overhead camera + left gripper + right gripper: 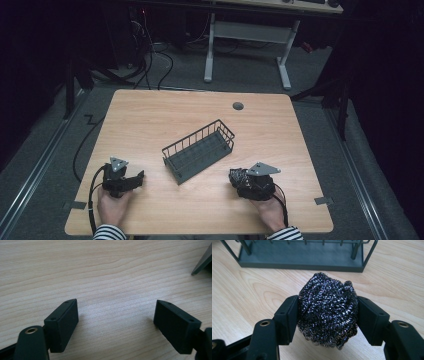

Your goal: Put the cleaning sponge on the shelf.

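Note:
A dark steel-wool scourer [328,310] sits squeezed between the two black jaws of my right gripper [327,315], just above the wooden table. In the high view that right gripper [237,176] rests near the table's front right with the scourer [238,176] at its tip. A grey wire basket [199,150] with a flat base stands at the table's middle, turned diagonally; its near wall [302,255] lies just ahead of the scourer. My left gripper [139,176] is at the front left, open, its jaws wide apart over bare wood [116,312].
The wooden table [200,210] has a round cable hole [238,106] at the back. A corner of the basket [203,262] shows at the left gripper view's right edge. Beyond the table stand a white desk frame [247,45] and floor cables [150,60].

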Motion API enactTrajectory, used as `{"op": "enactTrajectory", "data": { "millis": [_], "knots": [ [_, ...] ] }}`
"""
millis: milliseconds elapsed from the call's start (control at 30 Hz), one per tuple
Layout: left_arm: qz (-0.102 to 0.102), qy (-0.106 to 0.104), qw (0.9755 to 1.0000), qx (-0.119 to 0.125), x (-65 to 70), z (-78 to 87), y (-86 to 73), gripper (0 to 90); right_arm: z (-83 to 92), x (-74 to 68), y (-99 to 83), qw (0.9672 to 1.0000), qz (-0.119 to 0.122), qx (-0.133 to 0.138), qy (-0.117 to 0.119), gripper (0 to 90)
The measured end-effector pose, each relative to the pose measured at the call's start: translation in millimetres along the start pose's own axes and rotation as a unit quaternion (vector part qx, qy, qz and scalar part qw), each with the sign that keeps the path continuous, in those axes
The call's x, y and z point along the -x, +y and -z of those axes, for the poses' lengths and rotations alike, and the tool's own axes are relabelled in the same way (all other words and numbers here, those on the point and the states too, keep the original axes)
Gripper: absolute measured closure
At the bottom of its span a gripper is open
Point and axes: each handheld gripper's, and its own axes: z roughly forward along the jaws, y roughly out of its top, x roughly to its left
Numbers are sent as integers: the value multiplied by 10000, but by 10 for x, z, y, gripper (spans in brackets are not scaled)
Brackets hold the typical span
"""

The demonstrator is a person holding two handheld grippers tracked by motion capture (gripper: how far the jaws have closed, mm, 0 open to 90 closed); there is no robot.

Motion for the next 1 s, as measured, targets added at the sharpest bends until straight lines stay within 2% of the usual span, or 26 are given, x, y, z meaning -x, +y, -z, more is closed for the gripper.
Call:
{"op": "enactTrajectory", "data": {
  "millis": [133, 367, 533, 700, 867, 1000],
  "knots": [
    [-1, 0, 10000, -1, 0, 0, 0, 204, 42, 14, 34, 9999, -64, 30, 98, 387],
    [0, 0, 10000, 0, 0, 0, 0, 204, 147, 49, 150, 9993, -13, 176, 342, 391],
    [-1, 5, 10000, -2, 1, 1, 0, 204, 184, 67, 252, 9991, -10, 203, 385, 392],
    [-1, 1, 10000, 0, 1, 0, 0, 205, 196, 89, 348, 9984, -17, 261, 494, 392],
    [2, 5, 10000, -1, 1, 1, -1, 205, 186, 155, 420, 9961, -193, 327, 797, 390],
    [3, 1, 10000, 1, 0, 2, -1, 205, 145, 165, 482, 9963, -205, 292, 786, 390]
  ]
}}
